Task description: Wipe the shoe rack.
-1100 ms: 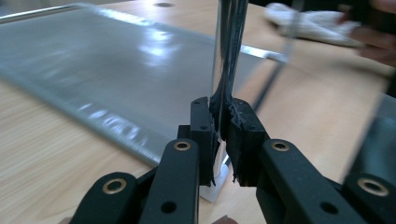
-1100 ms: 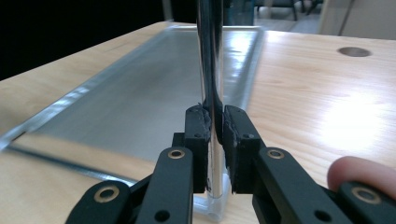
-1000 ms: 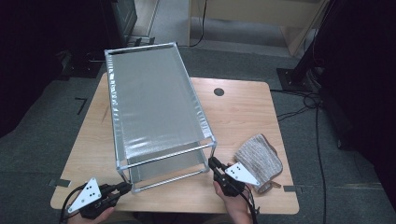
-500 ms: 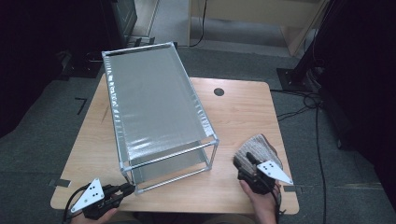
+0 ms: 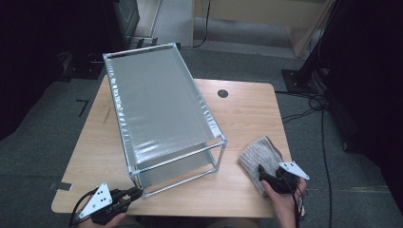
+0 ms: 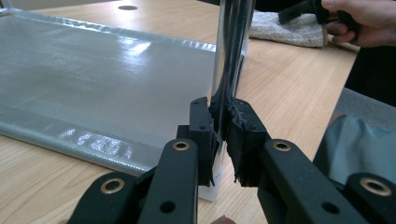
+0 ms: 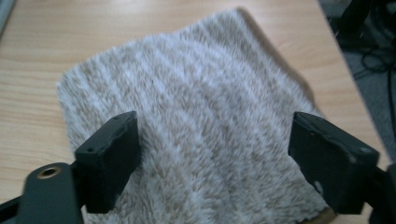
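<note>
A metal-framed rack (image 5: 157, 109) with grey mesh shelves stands on the wooden table (image 5: 247, 109). My left gripper (image 5: 135, 193) is at the rack's near left corner. In the left gripper view its jaws (image 6: 223, 126) are shut on the shiny corner post (image 6: 231, 46). A folded beige fuzzy towel (image 5: 256, 154) lies at the table's near right. My right gripper (image 5: 262, 171) hovers over the towel's near edge. Its jaws have just been opening and now stand wide (image 7: 215, 140) over the towel (image 7: 201, 116), with the pads not pressing on it.
A round cable hole (image 5: 223, 93) sits in the tabletop behind the rack. Cables (image 5: 309, 102) run over the grey floor to the right of the table. The towel lies close to the table's right and near edges.
My right gripper left the rack's near right corner, moved right to the towel, and its jaws opened. The left gripper stayed shut on the corner post.
</note>
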The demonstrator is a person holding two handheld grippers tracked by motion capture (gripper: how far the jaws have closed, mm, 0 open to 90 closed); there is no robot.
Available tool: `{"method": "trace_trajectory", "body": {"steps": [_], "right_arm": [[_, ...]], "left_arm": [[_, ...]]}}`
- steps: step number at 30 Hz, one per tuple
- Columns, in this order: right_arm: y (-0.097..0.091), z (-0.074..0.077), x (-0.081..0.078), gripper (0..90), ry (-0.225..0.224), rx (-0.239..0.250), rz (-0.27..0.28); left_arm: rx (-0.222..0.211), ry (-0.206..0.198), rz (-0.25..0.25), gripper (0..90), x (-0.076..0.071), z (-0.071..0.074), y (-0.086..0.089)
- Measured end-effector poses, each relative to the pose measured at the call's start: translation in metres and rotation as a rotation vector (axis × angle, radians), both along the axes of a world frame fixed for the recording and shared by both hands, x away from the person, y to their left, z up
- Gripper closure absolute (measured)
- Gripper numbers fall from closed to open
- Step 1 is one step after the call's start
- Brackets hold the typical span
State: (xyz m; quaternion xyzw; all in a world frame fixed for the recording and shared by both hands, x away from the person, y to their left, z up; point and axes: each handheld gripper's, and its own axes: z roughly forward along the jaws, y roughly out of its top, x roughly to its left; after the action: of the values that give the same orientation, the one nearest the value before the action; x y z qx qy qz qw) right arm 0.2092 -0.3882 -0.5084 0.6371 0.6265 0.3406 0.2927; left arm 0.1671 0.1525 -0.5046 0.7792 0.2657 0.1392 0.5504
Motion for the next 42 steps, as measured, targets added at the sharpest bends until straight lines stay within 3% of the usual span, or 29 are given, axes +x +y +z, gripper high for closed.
{"method": "trace_trajectory", "body": {"steps": [2,7,10,12,14,18,23,25,28,32,35,37,42], "right_arm": [[0.000,-0.004,0.002,14.7,0.034,0.023,0.009],[0.003,-0.009,0.004,15.8,0.077,0.018,0.011],[0.006,-0.010,0.003,27.0,0.105,-0.022,0.020],[0.008,-0.009,0.003,31.0,0.111,-0.009,0.028],[0.006,-0.010,0.002,30.4,0.114,0.009,0.033],[-0.003,-0.009,-0.002,18.0,0.083,0.079,0.050],[-0.004,-0.009,-0.007,17.5,0.099,0.058,0.097],[0.000,-0.011,-0.007,22.8,0.124,0.043,0.111],[0.005,-0.009,-0.009,39.2,0.123,0.030,0.122],[0.010,-0.009,-0.012,62.1,0.101,0.045,0.153],[0.012,-0.009,-0.011,69.2,0.084,0.035,0.175],[0.014,-0.007,-0.011,70.6,0.070,0.047,0.155],[0.024,0.019,-0.013,71.0,-0.085,0.142,0.114]], "left_arm": [[-0.005,0.006,0.000,80.8,-0.001,0.000,-0.003],[-0.026,0.015,0.004,78.8,0.000,0.000,-0.005],[-0.079,0.030,0.022,70.7,0.000,0.003,-0.002],[-0.095,0.021,0.023,69.9,0.000,0.005,0.000],[-0.098,0.012,0.021,70.7,-0.001,0.005,-0.001],[-0.098,0.012,0.024,71.4,-0.002,0.006,-0.002],[-0.098,0.018,0.031,73.3,-0.002,0.005,-0.003],[-0.100,0.023,0.027,74.7,-0.002,0.005,-0.004],[-0.102,0.022,0.031,78.0,-0.002,0.005,-0.007],[-0.103,0.030,0.032,79.5,-0.002,0.006,-0.009],[-0.103,0.031,0.025,79.7,-0.002,0.006,-0.012],[-0.098,0.026,0.018,79.8,-0.003,0.005,-0.014],[-0.102,0.029,0.003,79.8,-0.004,0.005,-0.019]]}}
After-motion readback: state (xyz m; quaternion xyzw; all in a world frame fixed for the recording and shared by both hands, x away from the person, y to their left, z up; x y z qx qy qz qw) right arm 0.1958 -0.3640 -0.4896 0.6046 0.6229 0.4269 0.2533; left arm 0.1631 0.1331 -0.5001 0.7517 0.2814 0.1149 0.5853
